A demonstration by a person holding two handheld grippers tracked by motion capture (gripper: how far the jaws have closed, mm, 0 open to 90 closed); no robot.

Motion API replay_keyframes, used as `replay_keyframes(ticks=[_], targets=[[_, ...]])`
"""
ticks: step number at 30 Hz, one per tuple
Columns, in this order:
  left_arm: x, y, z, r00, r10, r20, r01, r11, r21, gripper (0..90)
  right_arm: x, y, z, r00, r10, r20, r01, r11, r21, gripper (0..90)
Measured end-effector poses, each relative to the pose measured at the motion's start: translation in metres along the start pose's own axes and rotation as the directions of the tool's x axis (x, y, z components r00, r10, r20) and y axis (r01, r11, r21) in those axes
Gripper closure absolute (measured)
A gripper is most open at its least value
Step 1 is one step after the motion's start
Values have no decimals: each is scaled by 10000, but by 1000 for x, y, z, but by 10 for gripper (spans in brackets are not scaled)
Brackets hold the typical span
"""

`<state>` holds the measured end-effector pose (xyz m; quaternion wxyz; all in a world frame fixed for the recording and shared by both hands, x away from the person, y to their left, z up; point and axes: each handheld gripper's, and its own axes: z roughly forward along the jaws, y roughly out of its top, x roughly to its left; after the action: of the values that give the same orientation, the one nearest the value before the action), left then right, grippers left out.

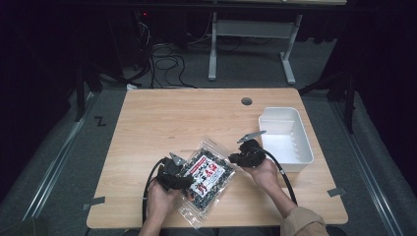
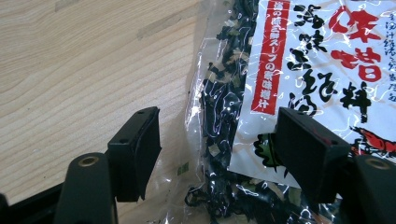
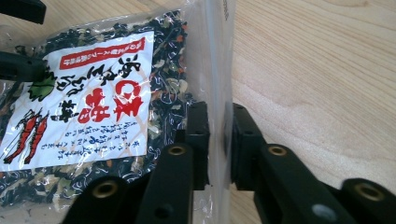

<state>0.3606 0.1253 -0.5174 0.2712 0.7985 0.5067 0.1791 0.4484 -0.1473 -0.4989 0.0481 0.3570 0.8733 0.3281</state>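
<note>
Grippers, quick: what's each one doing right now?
Left gripper: open, jaws astride the bag's edge, pads not pressing it.
Right gripper: shut on the bag's clear edge.

Packet [image 2: 289,93] cut by frame edges

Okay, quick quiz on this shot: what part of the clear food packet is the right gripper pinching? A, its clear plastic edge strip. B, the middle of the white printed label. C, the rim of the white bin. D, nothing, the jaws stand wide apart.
A: in the right gripper view, the right gripper has its jaws closed on the clear edge strip of the packet, beside the label and contents.
</note>
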Motion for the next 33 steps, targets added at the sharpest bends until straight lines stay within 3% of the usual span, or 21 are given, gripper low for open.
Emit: replay_keyframes(ticks=[4,13,16,27,33], targets=[[-2,0,-1,10000,72,-63,-72,10000,-13,321,-1,0,-2,9998,64,-198,-65,10000,-12,887],[-3,0,-2,9999,91,46,-91,9999,-57,319,1,4,-13,9993,-323,-187,316,9989,-333,891],[-5,0,-4,9998,161,137,-159,9998,-157,318,1,3,-18,9993,-346,-142,339,9984,-448,891],[-2,-1,-10,9984,-146,543,182,9975,-678,321,-4,8,-47,9984,-514,223,530,9957,-754,891],[-2,-1,-9,9980,-103,618,142,9979,-628,321,-10,9,-59,9979,-556,336,582,9951,-801,891]])
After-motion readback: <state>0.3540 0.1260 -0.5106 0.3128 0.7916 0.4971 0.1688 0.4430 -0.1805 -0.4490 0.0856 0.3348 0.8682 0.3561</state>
